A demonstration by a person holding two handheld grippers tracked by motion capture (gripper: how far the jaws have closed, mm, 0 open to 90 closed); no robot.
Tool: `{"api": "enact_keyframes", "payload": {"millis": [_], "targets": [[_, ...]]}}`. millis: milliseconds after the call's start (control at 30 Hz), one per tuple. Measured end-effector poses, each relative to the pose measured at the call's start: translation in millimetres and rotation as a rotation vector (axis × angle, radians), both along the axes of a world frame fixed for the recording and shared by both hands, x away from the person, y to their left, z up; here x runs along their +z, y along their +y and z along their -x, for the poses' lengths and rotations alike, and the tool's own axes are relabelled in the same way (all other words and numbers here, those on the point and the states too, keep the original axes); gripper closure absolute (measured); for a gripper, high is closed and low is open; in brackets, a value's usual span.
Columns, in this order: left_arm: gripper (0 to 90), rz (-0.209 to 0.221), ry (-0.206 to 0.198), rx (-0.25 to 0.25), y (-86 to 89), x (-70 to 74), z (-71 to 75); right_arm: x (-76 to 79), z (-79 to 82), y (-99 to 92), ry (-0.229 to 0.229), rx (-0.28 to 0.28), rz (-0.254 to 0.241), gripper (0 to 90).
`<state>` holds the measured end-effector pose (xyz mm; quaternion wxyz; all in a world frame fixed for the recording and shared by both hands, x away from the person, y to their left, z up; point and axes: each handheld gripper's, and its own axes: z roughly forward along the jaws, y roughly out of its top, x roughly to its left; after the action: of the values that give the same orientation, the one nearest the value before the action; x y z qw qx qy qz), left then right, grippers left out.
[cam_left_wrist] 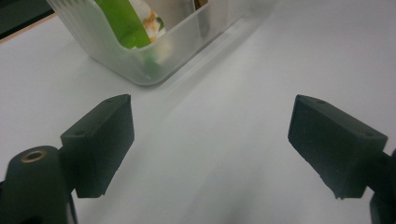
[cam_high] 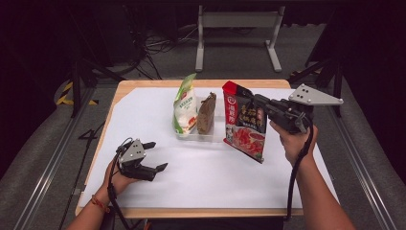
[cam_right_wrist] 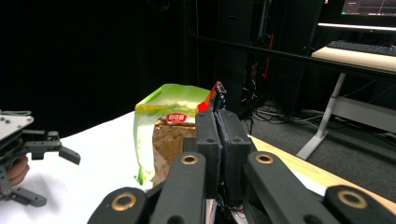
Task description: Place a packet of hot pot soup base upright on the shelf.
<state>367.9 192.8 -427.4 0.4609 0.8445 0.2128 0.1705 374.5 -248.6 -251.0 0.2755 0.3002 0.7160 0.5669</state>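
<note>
Inside clear bin (cam_high: 210, 135): two packets (cam_high: 186, 109)

A person's two forearms reach in over a white table (cam_high: 143, 115). The right gripper (cam_high: 256, 101) pinches the upper edge of a red pouch (cam_high: 245, 125), which hangs tilted just to the right of a clear bin (cam_high: 210, 136). A green bag (cam_high: 185, 105) and a brown packet (cam_high: 206, 112) stand upright side by side in the bin. The left gripper (cam_high: 155, 155) rests low near the front left, jaws spread wide with nothing between them, well apart from the bin.
</note>
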Motion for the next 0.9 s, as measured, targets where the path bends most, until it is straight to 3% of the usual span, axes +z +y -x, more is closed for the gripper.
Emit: {"api": "enact_keyframes", "payload": {"millis": [167, 667, 900], "targets": [[15.2, -0.004, 0.002, -0.002, -0.5, -0.3, 0.0, 4.9, -7.5, 5.8, -0.026, -0.031, 0.008, 88.5], [15.0, -0.009, 0.007, -0.01, -1.0, -1.1, 0.0, 14.6, -35.7, 27.3, -0.018, -0.084, 0.0, 88.5], [15.0, -0.008, 0.005, -0.009, -0.8, -1.6, 0.2, 12.0, -48.4, 40.0, -0.012, -0.104, 0.011, 88.5]]}}
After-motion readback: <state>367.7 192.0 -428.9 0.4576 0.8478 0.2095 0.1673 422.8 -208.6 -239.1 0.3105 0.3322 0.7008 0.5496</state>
